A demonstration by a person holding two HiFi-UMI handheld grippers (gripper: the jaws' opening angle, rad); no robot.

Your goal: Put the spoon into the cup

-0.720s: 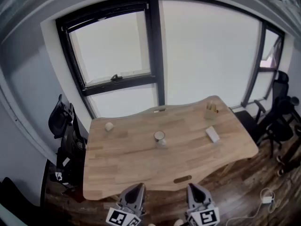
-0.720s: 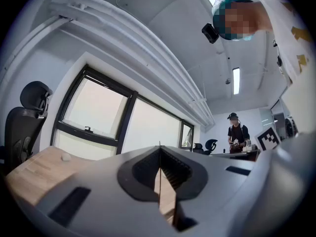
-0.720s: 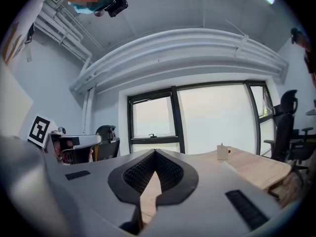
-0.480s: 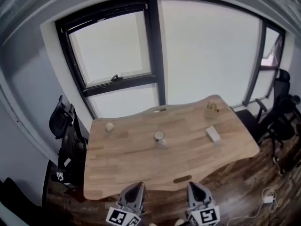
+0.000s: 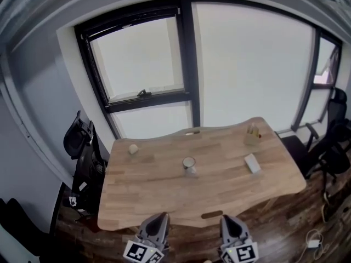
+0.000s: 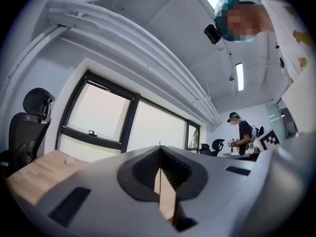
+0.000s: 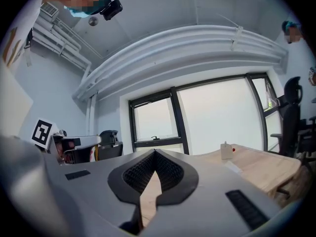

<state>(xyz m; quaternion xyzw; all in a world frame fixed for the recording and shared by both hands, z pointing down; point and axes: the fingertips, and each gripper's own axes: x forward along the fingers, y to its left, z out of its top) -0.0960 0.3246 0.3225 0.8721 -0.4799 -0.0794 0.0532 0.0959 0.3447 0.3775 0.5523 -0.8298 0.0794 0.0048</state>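
Table [image 5: 148, 193]: wooden, set below the window.
Left gripper [image 5: 158, 218], right gripper [image 5: 228, 220]: both pressed together, nothing pinched, held short of the near edge.
Cup [image 5: 189, 163]: upright at mid-table, well apart from both.
Spoon: not made out with certainty.
Step judged: approach not yet begun. The spoon is to be located and the jaws spread.

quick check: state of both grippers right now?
Left gripper: closed, holding nothing.
Right gripper: closed, holding nothing.
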